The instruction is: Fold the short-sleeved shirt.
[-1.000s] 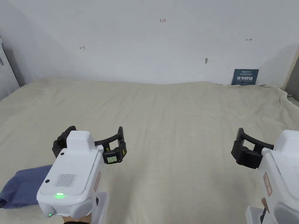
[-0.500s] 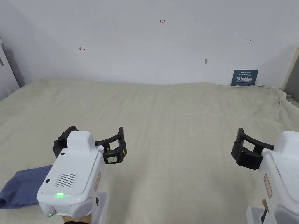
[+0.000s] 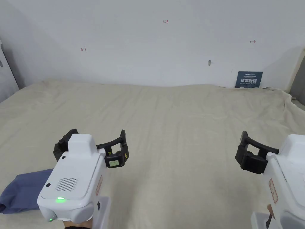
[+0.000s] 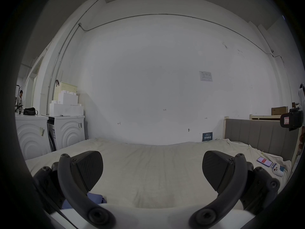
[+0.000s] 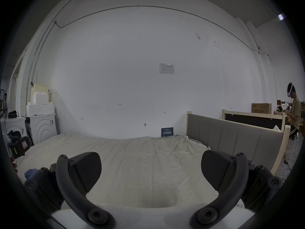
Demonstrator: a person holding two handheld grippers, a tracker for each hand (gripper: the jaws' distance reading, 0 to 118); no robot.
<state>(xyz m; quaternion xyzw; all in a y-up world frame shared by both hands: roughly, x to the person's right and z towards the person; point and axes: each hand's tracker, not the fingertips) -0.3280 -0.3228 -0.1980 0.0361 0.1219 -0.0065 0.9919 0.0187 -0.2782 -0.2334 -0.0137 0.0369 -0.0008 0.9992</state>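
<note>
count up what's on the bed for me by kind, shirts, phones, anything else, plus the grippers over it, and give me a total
Blue shirt: 1
Phone: 1
Small white item beside the phone: 1
Grippers: 2, left gripper and right gripper, both open
Total: 5

Basically nothing happening here

Only real difference from a second ago is a tiny camera drift: the whole scene slid a hair toward 7 o'clock, so that's the head moving, not the stuff. The right tongs (image 3: pixel 242 145) sit a touch further toward 9 o'clock in the head view than they did, and that shift is about the same size as the camera drift.
</note>
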